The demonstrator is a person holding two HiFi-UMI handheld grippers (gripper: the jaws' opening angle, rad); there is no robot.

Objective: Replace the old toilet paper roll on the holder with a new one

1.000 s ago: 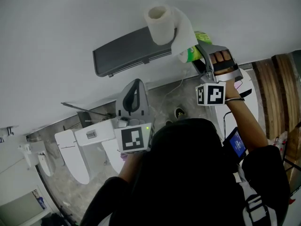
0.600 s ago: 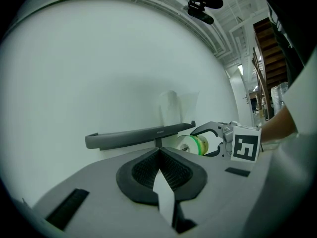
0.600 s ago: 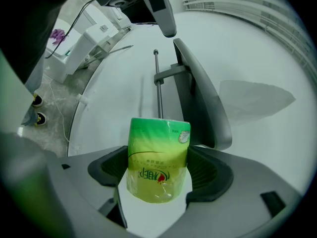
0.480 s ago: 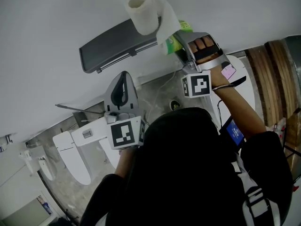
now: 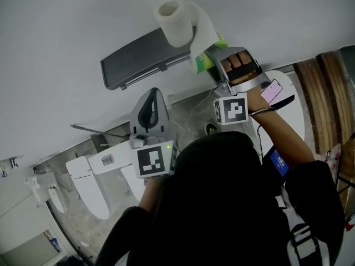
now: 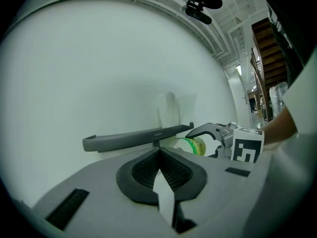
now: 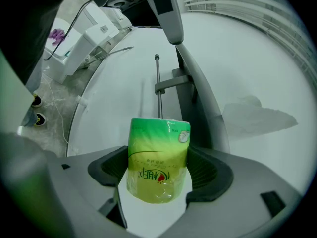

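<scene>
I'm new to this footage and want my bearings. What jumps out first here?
A white toilet paper roll is perched on top of the grey wall holder, with a loose sheet hanging off it. Just beside it, the right claw is clamped on a green-wrapped roll. The left claw sits shut, lower down, away from the holder.

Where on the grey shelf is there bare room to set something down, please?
The shelf is bare from its left end to the white roll standing near its right end. That end is crowded: the right gripper holds a green wrapped roll there.
</scene>
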